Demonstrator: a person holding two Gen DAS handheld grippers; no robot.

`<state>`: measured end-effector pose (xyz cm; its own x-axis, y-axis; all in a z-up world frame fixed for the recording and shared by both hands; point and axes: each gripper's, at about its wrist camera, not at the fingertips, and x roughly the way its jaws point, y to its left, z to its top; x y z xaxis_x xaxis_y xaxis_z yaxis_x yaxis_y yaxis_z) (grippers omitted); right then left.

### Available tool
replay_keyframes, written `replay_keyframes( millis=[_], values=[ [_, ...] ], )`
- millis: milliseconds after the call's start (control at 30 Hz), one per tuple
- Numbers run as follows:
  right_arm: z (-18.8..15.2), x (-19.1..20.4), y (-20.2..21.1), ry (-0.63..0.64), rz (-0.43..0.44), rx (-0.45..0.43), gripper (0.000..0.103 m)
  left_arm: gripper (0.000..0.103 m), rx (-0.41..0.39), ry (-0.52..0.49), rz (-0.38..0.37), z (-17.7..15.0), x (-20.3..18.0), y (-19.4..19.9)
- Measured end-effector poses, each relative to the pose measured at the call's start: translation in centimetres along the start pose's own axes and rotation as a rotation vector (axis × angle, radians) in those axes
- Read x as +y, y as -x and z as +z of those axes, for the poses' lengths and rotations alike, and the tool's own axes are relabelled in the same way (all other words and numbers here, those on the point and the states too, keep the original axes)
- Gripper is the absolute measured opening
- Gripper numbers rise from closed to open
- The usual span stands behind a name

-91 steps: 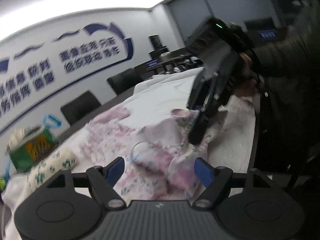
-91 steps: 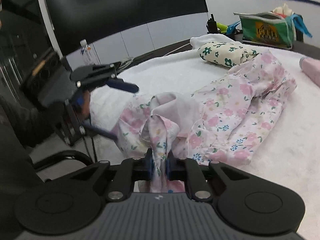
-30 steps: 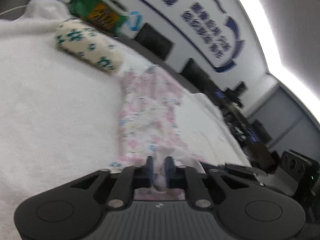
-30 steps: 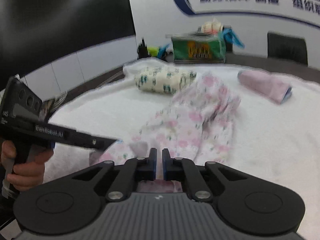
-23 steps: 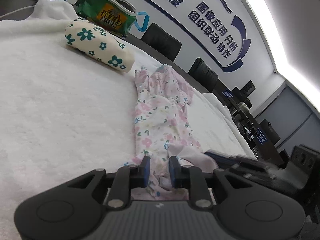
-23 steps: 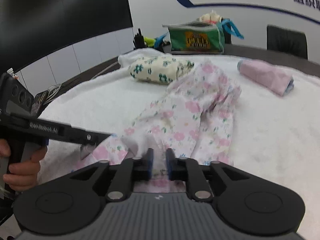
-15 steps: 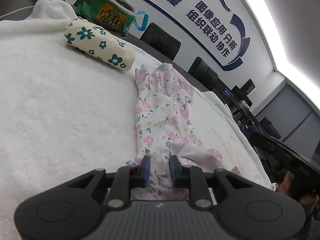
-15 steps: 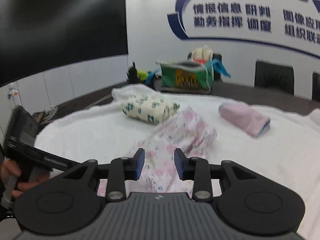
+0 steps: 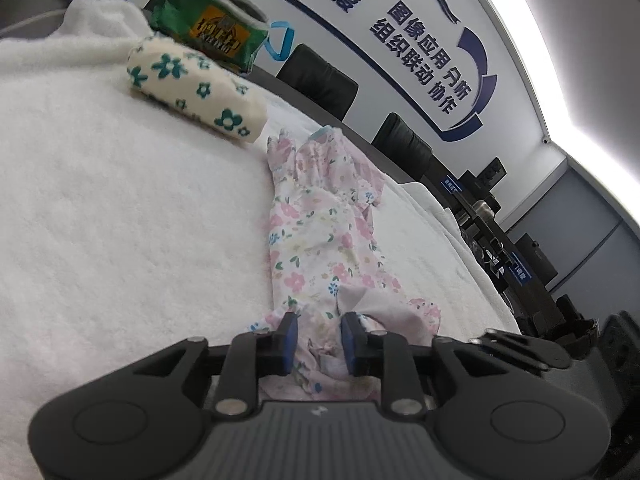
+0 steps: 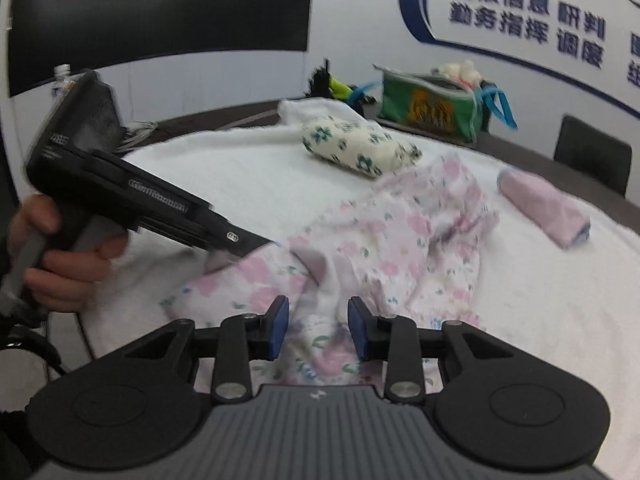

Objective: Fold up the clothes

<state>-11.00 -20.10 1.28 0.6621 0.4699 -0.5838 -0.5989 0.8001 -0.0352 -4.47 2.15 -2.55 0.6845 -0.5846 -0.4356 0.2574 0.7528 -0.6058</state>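
A white garment with pink flowers (image 9: pixel 320 240) lies stretched out on the white towel-covered table (image 9: pixel 120 220). Its near end is bunched at the table's front edge. My left gripper (image 9: pixel 319 340) is open a little, and the bunched cloth sits loosely between its blue pads. My right gripper (image 10: pixel 318 328) is open wider over the same end of the garment (image 10: pixel 408 240), with cloth lying in the gap. In the right wrist view a hand (image 10: pixel 60 256) holds the left gripper (image 10: pixel 268 246), whose tip rests at the garment's left edge.
A rolled cream bundle with green flowers (image 9: pixel 196 88) lies at the far left, with a green bag (image 9: pixel 208 28) behind it. A folded pink roll (image 10: pixel 544 212) lies to the far right. Black chairs (image 9: pixel 320 80) line the table's far side.
Both grippers were shut on the garment's near end a second ago and have opened since. The garment now lies flat on the towel. The right gripper dipped back down toward the cloth.
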Motion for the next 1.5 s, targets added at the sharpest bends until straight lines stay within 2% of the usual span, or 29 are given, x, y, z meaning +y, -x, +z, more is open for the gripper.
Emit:
replay_keyframes(
  millis=[67, 133, 167, 267, 467, 533, 667, 800, 1000, 1267, 1333, 1467, 1500],
  values=[
    [-0.3, -0.4, -0.5, -0.023, 0.004, 0.011, 0.032, 0.035, -0.056, -0.025, -0.027, 0.7, -0.3, 1.9],
    [-0.5, -0.5, -0.5, -0.025, 0.007, 0.009, 0.032, 0.052, -0.104, -0.065, -0.053, 1.2, -0.7, 4.0],
    [-0.7, -0.6, -0.4, -0.025, 0.009, 0.007, 0.032, 0.053, -0.120, -0.089, -0.057, 1.4, -0.8, 5.0],
    [-0.5, -0.8, 0.2, -0.029, 0.000, -0.017, 0.032, 0.054, -0.103, -0.167, -0.044, 1.1, -1.2, 6.2],
    [0.3, -1.2, 4.9, 0.001, -0.022, -0.211, 0.033, 0.054, -0.034, -0.269, -0.073, -1.5, -1.8, 6.1],
    [0.4, -1.2, 6.5, 0.028, -0.009, -0.245, 0.033, 0.054, -0.018, -0.290, -0.080, -2.3, -1.9, 6.1],
    [-0.3, -0.7, 8.3, 0.101, 0.012, -0.251, 0.033, 0.054, 0.008, -0.316, -0.102, -3.5, -1.6, 6.3],
    [-1.1, -0.9, 8.7, 0.086, 0.002, -0.242, 0.033, 0.053, 0.016, -0.330, -0.092, -4.0, -1.4, 6.6],
    [-0.9, -0.3, 8.5, 0.059, 0.026, -0.279, 0.033, 0.052, 0.013, -0.330, -0.079, -3.9, -1.2, 6.7],
    [-0.8, 2.9, 4.8, 0.094, 0.082, -0.210, 0.032, 0.052, 0.039, -0.331, -0.093, -4.1, -1.0, 6.4],
    [-1.0, 2.8, 3.5, 0.072, 0.087, -0.169, 0.032, 0.052, 0.046, -0.332, -0.097, -4.2, -1.0, 6.3],
    [-1.3, 2.8, 0.7, 0.050, 0.078, -0.062, 0.032, 0.052, 0.107, -0.344, -0.084, -4.5, -2.4, 3.8],
    [-1.5, 2.9, 1.0, 0.061, 0.076, -0.068, 0.032, 0.052, 0.115, -0.350, -0.088, -4.7, -2.8, 3.4]
  ],
)
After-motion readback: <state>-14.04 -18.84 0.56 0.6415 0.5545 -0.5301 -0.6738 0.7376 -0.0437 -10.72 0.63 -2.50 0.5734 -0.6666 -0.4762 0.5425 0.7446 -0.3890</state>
